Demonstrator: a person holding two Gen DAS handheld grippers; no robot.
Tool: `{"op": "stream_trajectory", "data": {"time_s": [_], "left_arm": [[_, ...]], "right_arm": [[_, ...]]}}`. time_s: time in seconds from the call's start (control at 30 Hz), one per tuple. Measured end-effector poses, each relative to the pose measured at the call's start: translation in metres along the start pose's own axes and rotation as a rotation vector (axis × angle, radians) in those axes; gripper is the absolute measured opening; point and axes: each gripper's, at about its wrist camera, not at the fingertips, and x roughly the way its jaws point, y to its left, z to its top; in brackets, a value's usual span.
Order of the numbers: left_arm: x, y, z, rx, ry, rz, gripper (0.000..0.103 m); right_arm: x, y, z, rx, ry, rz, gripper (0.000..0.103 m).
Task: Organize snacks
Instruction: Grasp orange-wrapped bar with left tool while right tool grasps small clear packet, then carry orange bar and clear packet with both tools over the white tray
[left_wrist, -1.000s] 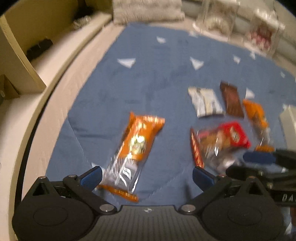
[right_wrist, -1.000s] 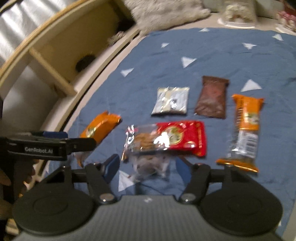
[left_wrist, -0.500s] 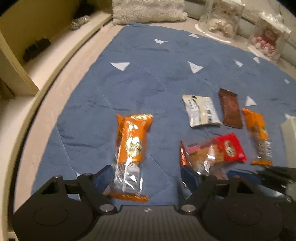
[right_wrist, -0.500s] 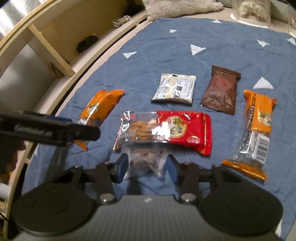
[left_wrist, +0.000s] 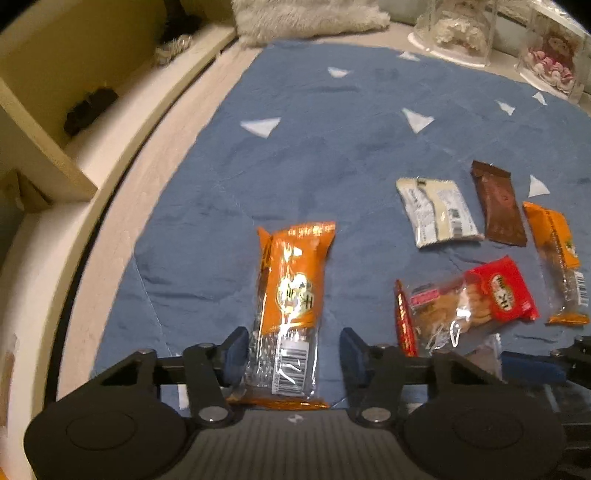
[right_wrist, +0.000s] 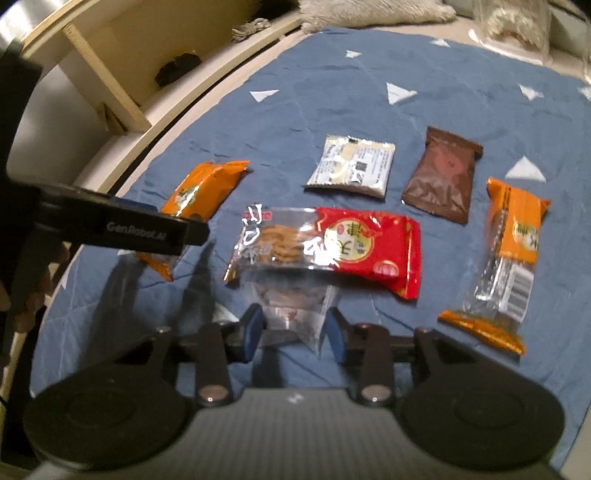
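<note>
Left gripper (left_wrist: 290, 356): lower centre of the left wrist view, pointing steeply down at the mat. Its jaws have just been closing; the orange snack pack lies between the blue pads. The left pad meets the wrapper's edge, the right pad stands clear of it, so no grip shows.
Orange snack pack (left_wrist: 291, 295): flat on the mat, lengthwise away from the gripper, barcode end nearest, orange end farthest.
Right gripper (right_wrist: 293, 334): lower centre of the right wrist view. Jaws narrowed about a clear snack bag (right_wrist: 295, 306), both pads against its sides; it is gripped.
Red cracker pack (right_wrist: 332, 247): lies crosswise just beyond the clear bag, overlapping its far edge.
Second orange pack (right_wrist: 511, 258): right edge of the right wrist view, well apart from the red pack.
White packet (right_wrist: 352, 166): beyond the red pack, centre of frame.
Brown packet (right_wrist: 441, 175): just right of the white packet, not touching.
Blue mat (left_wrist: 314, 147): quilted, with white triangles; bears all the snacks.
Wooden shelf (left_wrist: 55, 122): upper left, off the mat.
Clear display cases (left_wrist: 458, 29): upper right, beyond the mat's far edge.
</note>
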Motion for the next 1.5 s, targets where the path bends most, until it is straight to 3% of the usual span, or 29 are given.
{"op": "stream_trajectory", "data": {"time_s": [0.07,0.27,0.57,1.03,1.2,1.5], "left_arm": [[0.006,0.004,-0.002,-0.009,0.017,0.013,0.047],[0.004,0.015,-0.001,-0.062,0.006,-0.010,0.041],[-0.022,0.013,-0.006,-0.078,-0.038,-0.053,0.039],[-0.086,0.009,-0.030,-0.155,-0.159,-0.158,0.038],[-0.108,-0.012,-0.031,-0.129,-0.208,-0.200,0.038],[-0.142,-0.082,-0.024,-0.039,-0.276,-0.334,0.038]], "right_arm": [[0.000,-0.002,0.000,-0.001,0.000,0.002,0.043],[-0.005,-0.001,-0.001,-0.018,-0.014,0.007,0.032],[-0.019,0.007,-0.004,-0.040,-0.030,-0.002,0.030],[-0.085,0.007,-0.018,-0.033,-0.120,-0.054,0.030],[-0.113,-0.004,-0.021,-0.006,-0.164,-0.087,0.030],[-0.175,-0.052,-0.038,0.075,-0.234,-0.179,0.030]]}}
